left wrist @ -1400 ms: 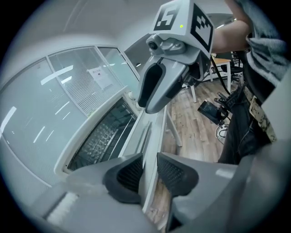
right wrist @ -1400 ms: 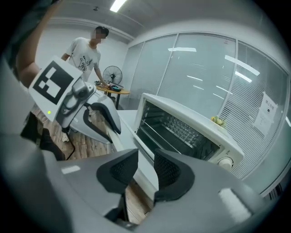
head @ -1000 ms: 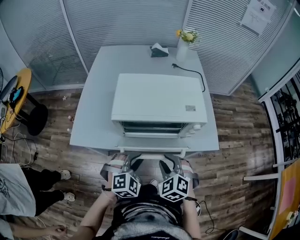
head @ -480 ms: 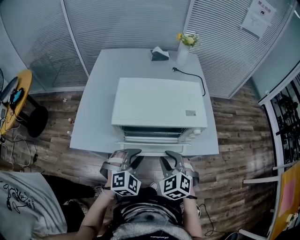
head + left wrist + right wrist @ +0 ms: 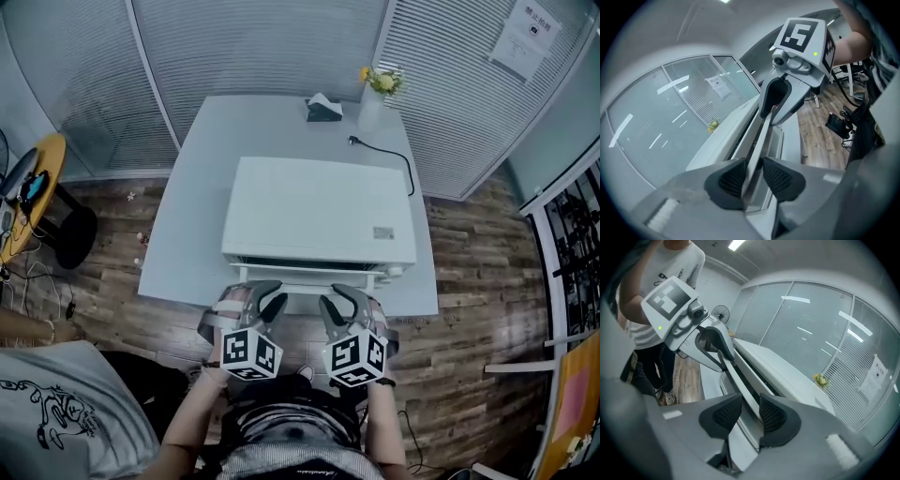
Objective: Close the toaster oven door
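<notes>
Toaster oven door [image 5: 305,276]: white drop-down flap on the front of the boxy white toaster oven [image 5: 319,211], which sits near the front edge of the pale grey table [image 5: 187,216]. It is tipped up steeply, with only a thin dark gap left along its top.
Change: 1 second ago the door hung almost flat toward me. Both tools have risen and moved in with it.
Left tool [image 5: 753,177]: jaws spread and just been widening. The door's pale handle bar [image 5: 761,136] runs between the pads without being pinched.
Right tool [image 5: 749,414]: also spread, with the same bar loose between its pads.
Meaning: I judge the closing nearly done, and a last push forward should seat it.
Surface: smooth and square. It also carries a white vase of yellow flowers [image 5: 375,89], a dark tissue box [image 5: 324,108] and a black power cord [image 5: 389,155].
Room: wood-plank floor [image 5: 469,281], slatted blinds [image 5: 253,47] behind glass, and a bystander [image 5: 56,412] in a white printed shirt at my left.
</notes>
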`<control>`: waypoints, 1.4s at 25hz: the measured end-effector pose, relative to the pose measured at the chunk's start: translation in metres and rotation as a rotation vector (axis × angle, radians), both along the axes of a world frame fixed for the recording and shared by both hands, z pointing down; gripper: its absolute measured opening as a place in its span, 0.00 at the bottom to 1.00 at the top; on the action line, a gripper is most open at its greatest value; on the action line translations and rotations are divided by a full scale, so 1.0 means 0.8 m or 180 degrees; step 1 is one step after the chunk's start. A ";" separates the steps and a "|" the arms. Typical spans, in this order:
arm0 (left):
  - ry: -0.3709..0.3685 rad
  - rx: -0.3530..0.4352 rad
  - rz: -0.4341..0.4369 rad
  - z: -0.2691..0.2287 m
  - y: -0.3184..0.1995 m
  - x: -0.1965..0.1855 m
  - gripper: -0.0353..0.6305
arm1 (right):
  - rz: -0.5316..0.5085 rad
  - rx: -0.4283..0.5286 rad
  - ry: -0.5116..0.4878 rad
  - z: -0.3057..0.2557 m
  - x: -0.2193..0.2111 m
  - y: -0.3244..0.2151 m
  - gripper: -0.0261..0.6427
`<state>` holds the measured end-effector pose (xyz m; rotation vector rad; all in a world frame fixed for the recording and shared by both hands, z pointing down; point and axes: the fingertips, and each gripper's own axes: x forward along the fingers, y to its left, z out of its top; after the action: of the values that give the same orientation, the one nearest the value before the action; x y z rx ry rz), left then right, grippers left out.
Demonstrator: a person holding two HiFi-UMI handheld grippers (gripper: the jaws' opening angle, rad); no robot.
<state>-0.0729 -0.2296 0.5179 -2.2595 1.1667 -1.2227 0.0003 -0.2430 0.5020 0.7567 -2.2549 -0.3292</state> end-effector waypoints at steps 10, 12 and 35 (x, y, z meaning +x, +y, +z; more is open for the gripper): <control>0.0055 0.0026 -0.0045 -0.006 -0.022 -0.004 0.25 | 0.0007 -0.0007 -0.0098 -0.006 -0.004 -0.023 0.22; 0.0070 0.0042 -0.0040 -0.007 -0.021 -0.004 0.25 | 0.0011 -0.0032 -0.0145 -0.007 -0.004 -0.023 0.22; 0.1278 0.0060 -0.0493 -0.025 -0.001 -0.003 0.25 | 0.0248 0.0101 -0.0635 -0.027 0.008 -0.005 0.21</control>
<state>-0.0753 -0.2302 0.4983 -2.5131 1.5094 -0.8196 0.0066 -0.2467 0.4803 0.9275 -2.4029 -0.2627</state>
